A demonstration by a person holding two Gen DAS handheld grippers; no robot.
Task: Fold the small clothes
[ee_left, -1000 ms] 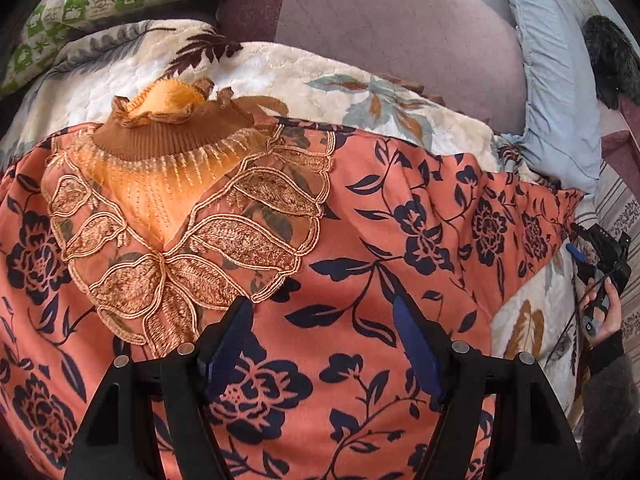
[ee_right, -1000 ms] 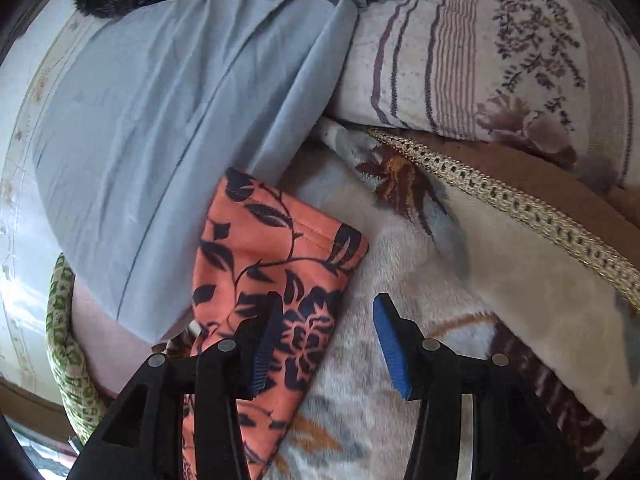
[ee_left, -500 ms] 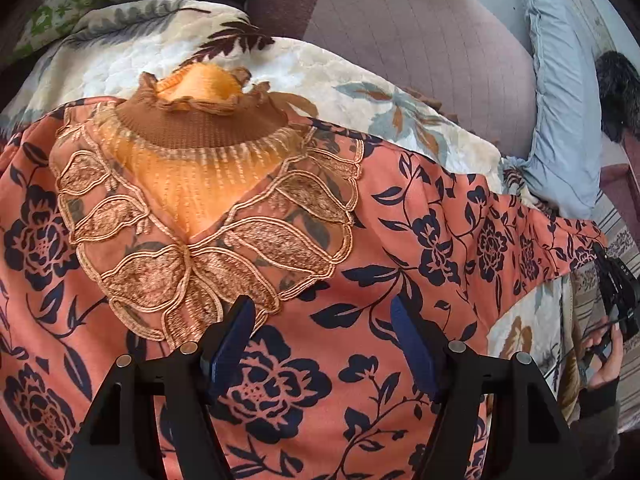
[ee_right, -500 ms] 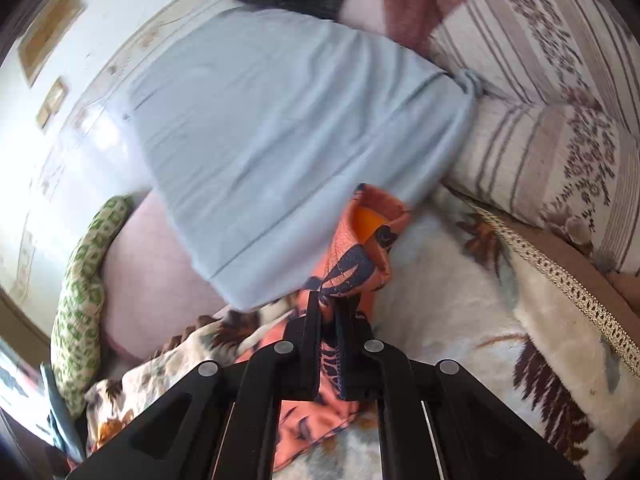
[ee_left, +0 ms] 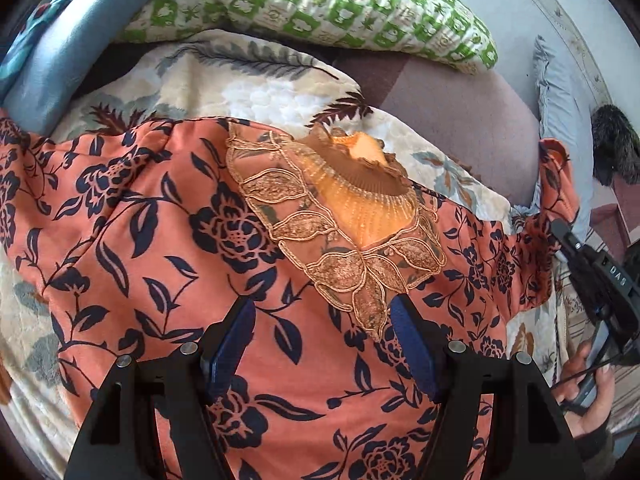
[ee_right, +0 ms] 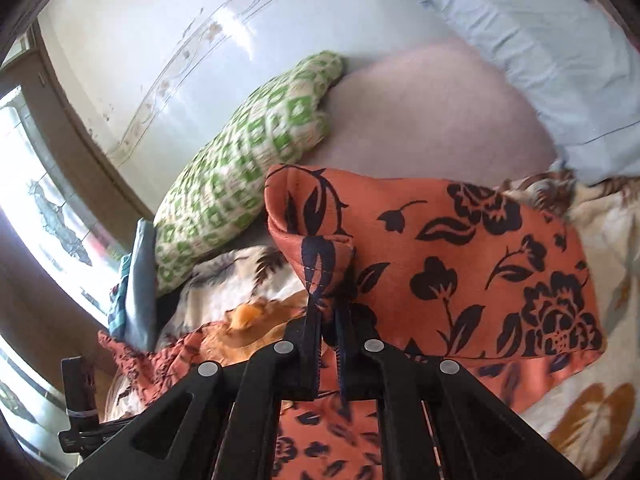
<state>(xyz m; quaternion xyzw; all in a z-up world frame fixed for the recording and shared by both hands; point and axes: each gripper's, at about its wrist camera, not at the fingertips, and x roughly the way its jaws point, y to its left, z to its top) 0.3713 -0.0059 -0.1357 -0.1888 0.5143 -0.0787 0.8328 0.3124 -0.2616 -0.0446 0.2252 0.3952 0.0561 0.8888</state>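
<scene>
Sleeve (ee_right: 460,264) pinched tight in our right tongs (ee_right: 328,320) sits raised over the orange floral blouse (ee_left: 168,264) spread on the bed, its lace collar (ee_left: 340,248) lying inward beyond our wide-open, empty left tongs (ee_left: 320,344).

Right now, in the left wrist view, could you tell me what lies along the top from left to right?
Blue cloth → green patterned pillow → pale blue pillow → dark furry thing.

White letters "DAS" stand on the black plastic right gripper (ee_left: 560,236) at the right edge of the left wrist view.
</scene>
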